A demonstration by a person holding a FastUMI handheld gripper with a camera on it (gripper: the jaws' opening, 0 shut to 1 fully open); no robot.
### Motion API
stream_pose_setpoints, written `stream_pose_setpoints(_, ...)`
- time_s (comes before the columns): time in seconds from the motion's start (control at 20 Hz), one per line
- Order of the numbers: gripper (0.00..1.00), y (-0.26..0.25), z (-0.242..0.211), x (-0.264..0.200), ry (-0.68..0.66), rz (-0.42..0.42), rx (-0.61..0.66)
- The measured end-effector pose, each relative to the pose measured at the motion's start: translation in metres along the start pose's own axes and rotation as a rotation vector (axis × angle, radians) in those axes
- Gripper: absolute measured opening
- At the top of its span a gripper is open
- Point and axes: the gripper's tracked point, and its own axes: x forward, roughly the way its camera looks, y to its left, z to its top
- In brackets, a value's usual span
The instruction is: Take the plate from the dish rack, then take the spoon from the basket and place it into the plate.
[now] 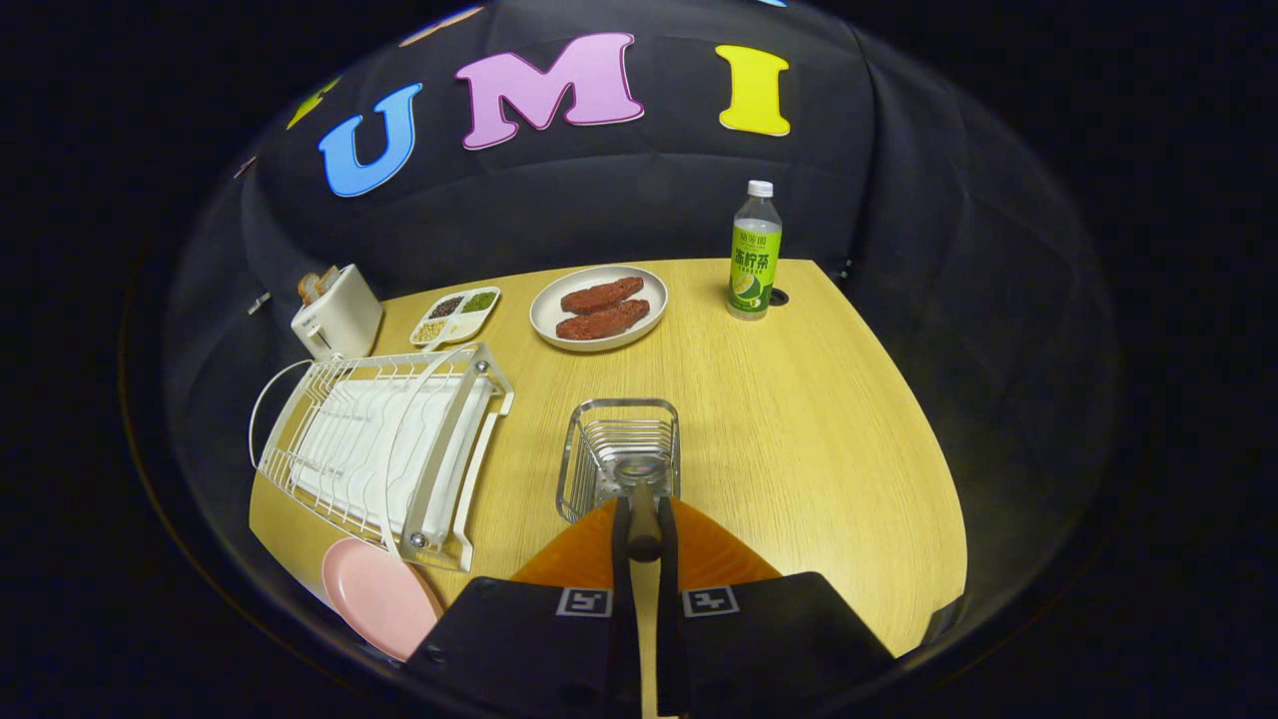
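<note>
My gripper (644,521) is shut on the dark handle of a spoon (640,469). The spoon's metal bowl points forward over the near rim of the wire basket (599,454), which stands just ahead of the fingers. I cannot tell whether the bowl still touches the basket. A pink plate (377,597) lies flat on the wooden table (819,439), left of the fingers, beside the near end of the white dish rack (379,449). The rack holds no dishes.
Beyond the rack stand a white toaster (336,312) with bread and a divided tray of grains (457,315). A white plate with two reddish meat pieces (599,308) and a green drink bottle (755,255) stand at the far side. The table edge curves close on the right.
</note>
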Motion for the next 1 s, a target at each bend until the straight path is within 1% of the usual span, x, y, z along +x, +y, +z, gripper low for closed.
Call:
stream_pose_setpoints(0.1,0.10,0.000,0.010,-0.006,-0.019,0.002,-0.013)
stream_pose_setpoints(0.3,0.11,0.004,0.032,-0.023,-0.051,0.010,-0.001)
stream_pose_setpoints(0.45,0.11,0.010,0.048,-0.050,-0.075,0.024,-0.048)
stream_pose_setpoints(0.55,0.11,0.017,0.058,-0.074,-0.097,0.051,-0.051)
stream_pose_setpoints(0.75,0.11,0.049,0.070,-0.124,-0.148,0.161,-0.063)
stream_pose_setpoints(0.85,0.11,0.073,0.067,-0.149,-0.153,0.225,-0.088)
stream_pose_setpoints(0.9,0.10,0.091,0.063,-0.169,-0.154,0.265,-0.101)
stream_pose_setpoints(1.0,0.11,0.125,0.048,-0.189,-0.147,0.359,-0.130)
